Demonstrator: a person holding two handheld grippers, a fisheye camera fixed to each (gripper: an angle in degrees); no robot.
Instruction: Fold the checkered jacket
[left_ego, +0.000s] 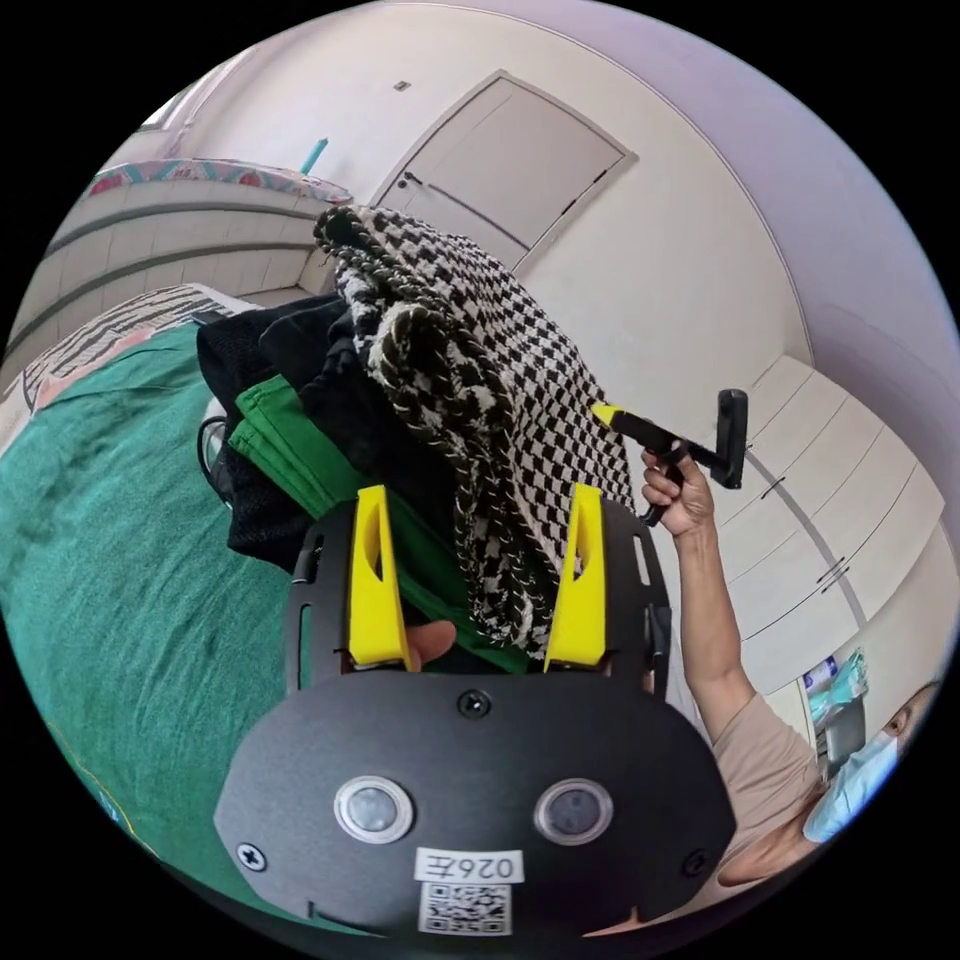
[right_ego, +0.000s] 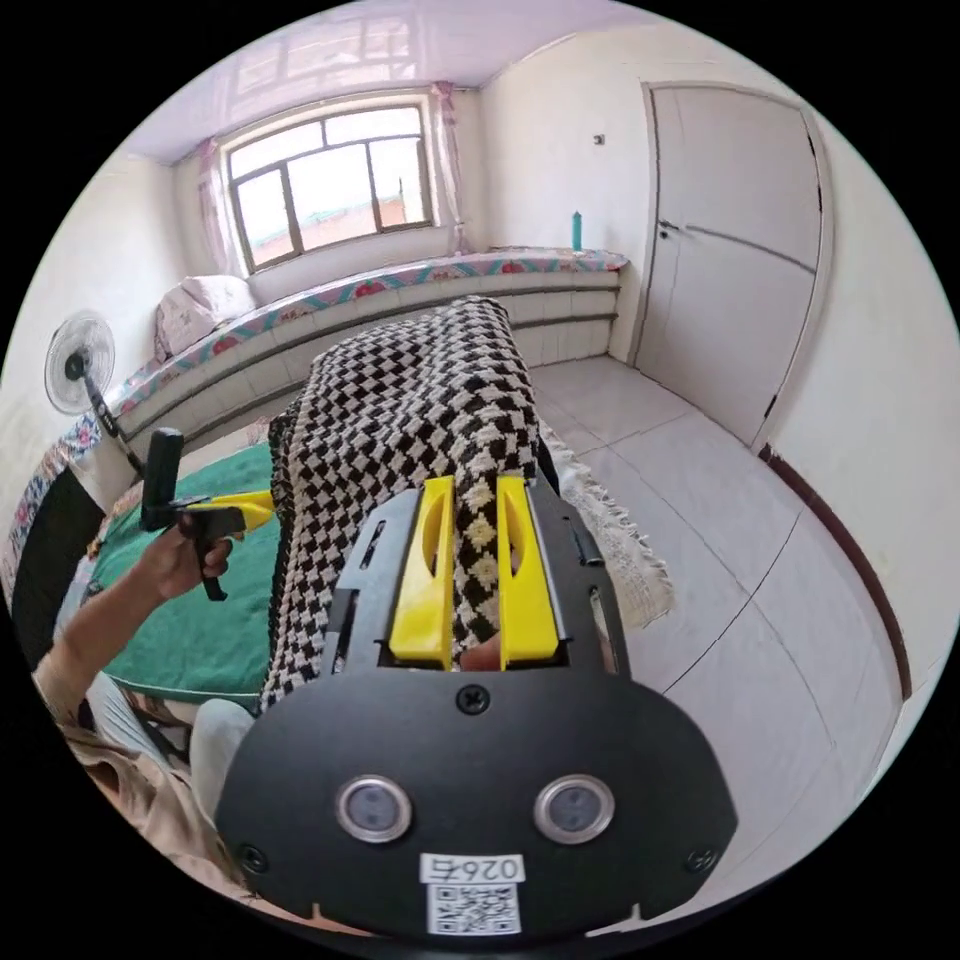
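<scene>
Hanging in the air, the jacket (right_ego: 400, 420) is held up over the bed (left_ego: 120, 560). In the right gripper view, the right gripper (right_ego: 472, 570) is seen with its two yellow jaws pressed close on a fold of the jacket, so the cloth is pinched tight. From there the jacket runs up toward 11 o'clock and drops down at 8 o'clock.

In the left gripper view, the left gripper (left_ego: 478, 580) is seen with its jaws wide apart. The jacket (left_ego: 480, 400) hangs between them, closer to the jaw at 3 o'clock, but it is not pinched. Behind it, at 10 o'clock, a pile of clothes (left_ego: 290, 420) in black and green is seen on the bed. The right gripper (left_ego: 680, 440) is also seen here, at 2 o'clock, held by a hand (left_ego: 680, 495).

The step in hand looks like the lifting and shaking out of the jacket, so the folding itself is judged not yet begun. Next, a second edge or corner must be found and pinched by the open left gripper. Then the jacket can be spread flat on the green bed, away from the pile.
</scene>
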